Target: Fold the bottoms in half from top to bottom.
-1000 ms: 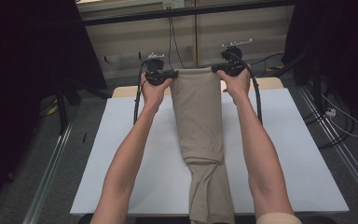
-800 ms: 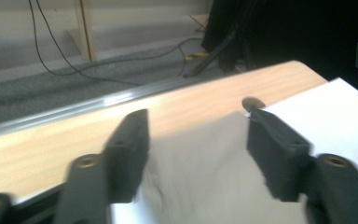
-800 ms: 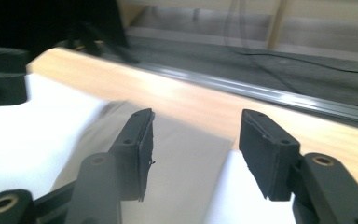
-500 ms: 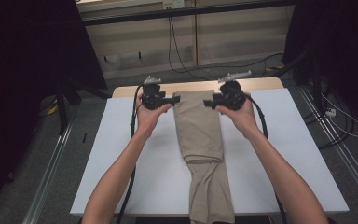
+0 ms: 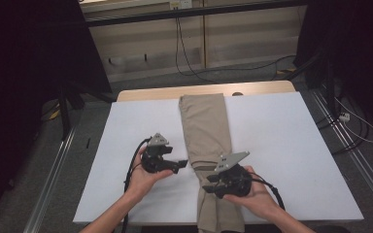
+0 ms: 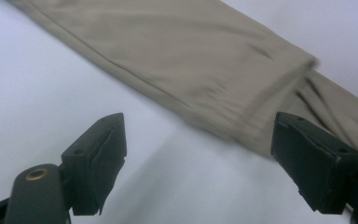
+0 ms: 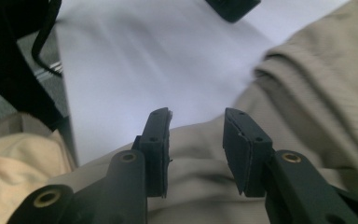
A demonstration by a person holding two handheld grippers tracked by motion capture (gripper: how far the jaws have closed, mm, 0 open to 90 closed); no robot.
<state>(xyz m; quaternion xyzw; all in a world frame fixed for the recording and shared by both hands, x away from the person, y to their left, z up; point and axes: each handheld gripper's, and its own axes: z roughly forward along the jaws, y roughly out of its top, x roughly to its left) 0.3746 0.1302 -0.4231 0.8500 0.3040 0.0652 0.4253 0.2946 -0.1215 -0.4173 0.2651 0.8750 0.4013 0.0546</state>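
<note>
Tan trousers (image 5: 206,126) lie lengthwise down the middle of the white table (image 5: 281,141), an upper layer ending in a gathered edge (image 5: 208,167) near the front. My left gripper (image 5: 182,165) hovers just left of that edge. Its jaws have just been opening and stand wide with nothing between them (image 6: 199,123); the trousers (image 6: 168,51) lie beyond them. My right gripper (image 5: 206,187) is over the near part of the trousers (image 7: 317,84), pointing left. Its jaws (image 7: 196,114) have just been closing, a gap remains, and the fabric lies below them, not pinched.
A strip of bare wood (image 5: 252,88) shows at the table's far edge. Metal rails (image 5: 53,170) run along both sides of the table, and cables (image 5: 354,124) lie on the floor at the right. White surface (image 5: 126,126) lies on both sides of the trousers.
Both hands have pulled back from the far end of the trousers to the near part of the table. The far end has been let go and lies flat. The left jaws have opened wide.
</note>
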